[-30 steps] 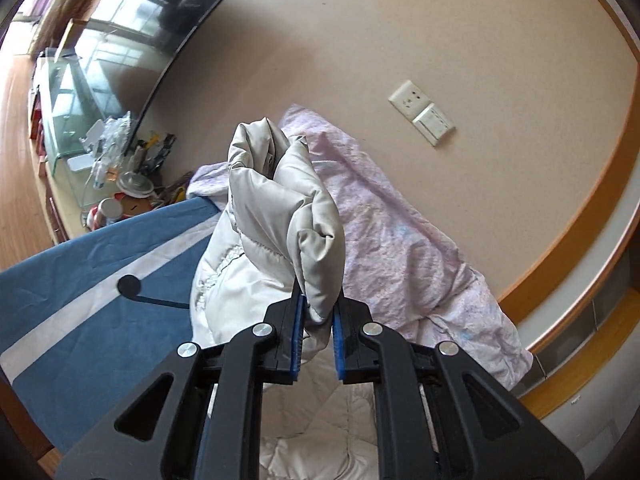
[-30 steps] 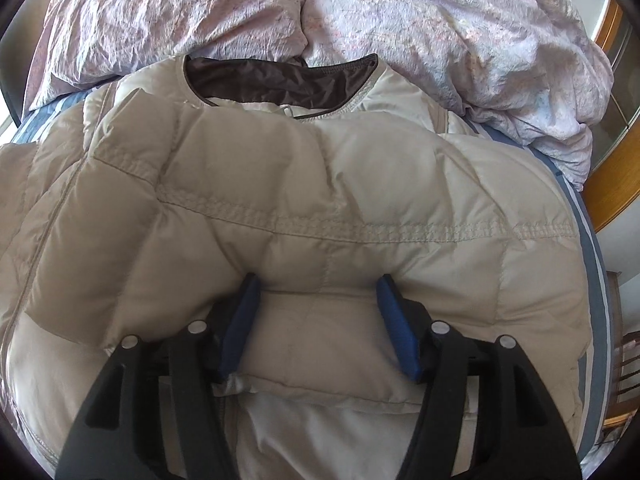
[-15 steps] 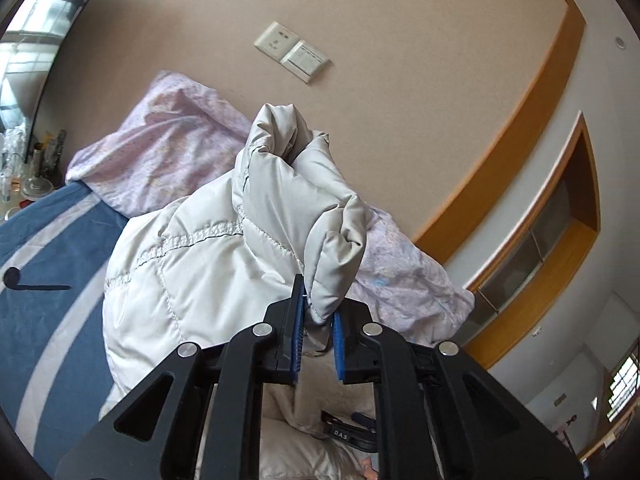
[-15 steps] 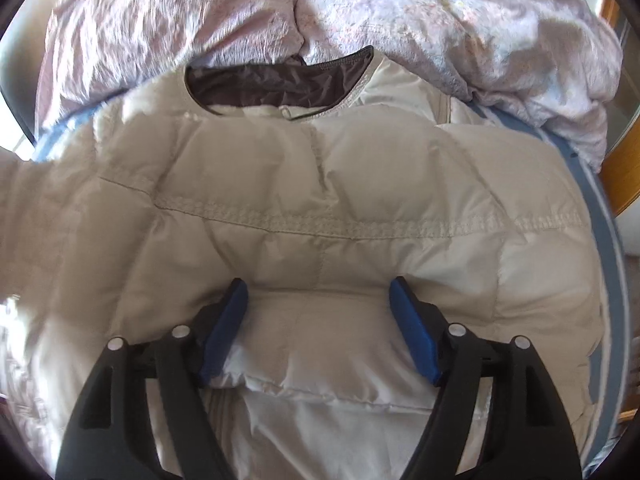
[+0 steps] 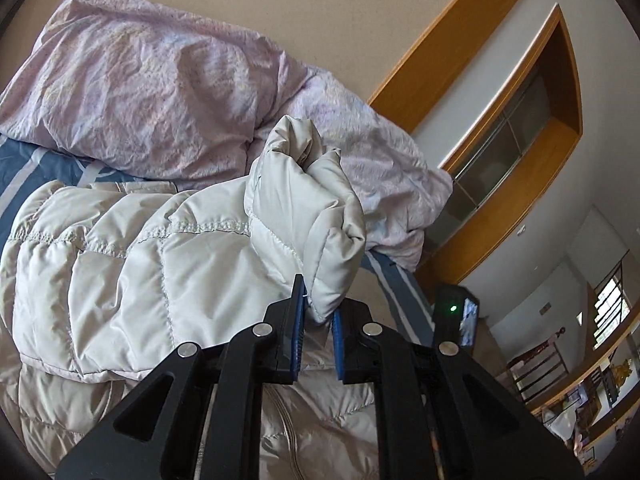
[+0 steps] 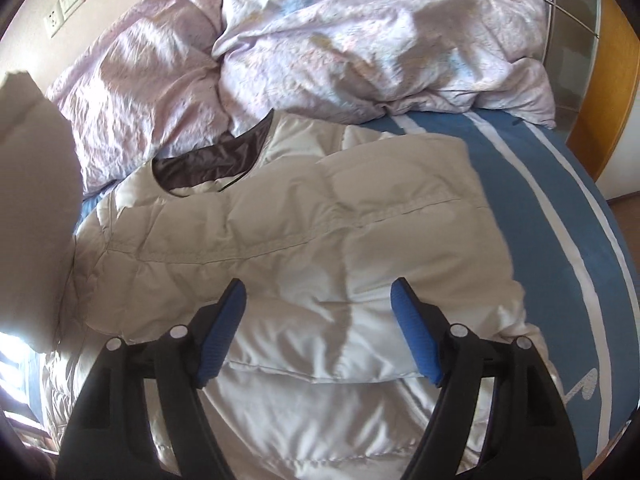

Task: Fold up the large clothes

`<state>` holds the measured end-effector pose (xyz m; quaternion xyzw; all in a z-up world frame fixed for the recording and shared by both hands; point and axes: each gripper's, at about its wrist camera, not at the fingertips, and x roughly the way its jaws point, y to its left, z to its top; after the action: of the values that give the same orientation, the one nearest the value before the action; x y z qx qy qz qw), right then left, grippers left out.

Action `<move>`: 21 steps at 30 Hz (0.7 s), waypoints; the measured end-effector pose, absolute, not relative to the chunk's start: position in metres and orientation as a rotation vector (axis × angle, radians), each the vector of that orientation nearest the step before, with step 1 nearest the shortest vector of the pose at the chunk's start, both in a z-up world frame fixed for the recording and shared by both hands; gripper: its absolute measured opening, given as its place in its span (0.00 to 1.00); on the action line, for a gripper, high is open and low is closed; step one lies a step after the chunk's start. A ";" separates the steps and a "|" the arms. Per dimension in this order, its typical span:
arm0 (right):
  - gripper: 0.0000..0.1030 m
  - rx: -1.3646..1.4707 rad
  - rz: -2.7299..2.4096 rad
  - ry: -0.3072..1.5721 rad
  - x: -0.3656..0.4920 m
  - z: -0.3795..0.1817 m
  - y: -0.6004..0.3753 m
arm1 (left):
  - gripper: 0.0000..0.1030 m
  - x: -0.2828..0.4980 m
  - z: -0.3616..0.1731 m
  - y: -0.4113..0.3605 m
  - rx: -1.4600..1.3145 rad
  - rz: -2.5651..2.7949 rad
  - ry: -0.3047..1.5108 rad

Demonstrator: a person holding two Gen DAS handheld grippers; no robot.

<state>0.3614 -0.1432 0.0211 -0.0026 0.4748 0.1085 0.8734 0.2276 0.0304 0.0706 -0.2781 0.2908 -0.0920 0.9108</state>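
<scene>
A cream quilted down jacket (image 6: pixel 304 236) with a dark brown collar lining (image 6: pixel 208 160) lies on the blue striped bed. My left gripper (image 5: pixel 318 312) is shut on a bunched sleeve of the jacket (image 5: pixel 308 208), holding it up over the jacket body (image 5: pixel 132 264). That raised sleeve shows at the left edge of the right wrist view (image 6: pixel 32 184). My right gripper (image 6: pixel 320 320) is open and empty, its blue pads (image 6: pixel 224 332) spread just above the jacket's folded front.
A crumpled lilac duvet (image 6: pixel 360 40) is heaped at the head of the bed, behind the jacket. The blue sheet with white stripes (image 6: pixel 560 208) is bare to the right. A beige wall with sockets (image 6: pixel 64 4) and wooden trim (image 5: pixel 460 40) lies beyond.
My left gripper has carried the sleeve to the right, across the jacket body. My right gripper has opened wider and pulled back from the jacket, moving right.
</scene>
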 end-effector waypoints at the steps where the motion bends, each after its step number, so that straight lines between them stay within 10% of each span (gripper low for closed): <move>1: 0.73 -0.003 0.222 0.986 0.362 0.022 -0.146 | 0.11 0.232 0.063 0.026 -0.569 -0.190 0.628; 6: 0.73 0.007 0.207 0.960 0.361 0.024 -0.154 | 0.14 0.250 0.032 0.012 -0.540 -0.175 0.749; 11: 0.72 0.005 0.193 0.937 0.360 0.028 -0.158 | 0.66 0.255 0.024 -0.009 -0.462 -0.203 0.757; 21: 0.50 0.006 0.393 0.847 0.335 0.056 -0.133 | 0.84 0.222 0.046 0.056 -0.409 -0.065 0.681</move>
<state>0.3347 -0.1330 0.0557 0.0027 0.4081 0.1896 0.8930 0.2219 0.0559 0.0464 -0.1992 0.3317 -0.0319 0.9216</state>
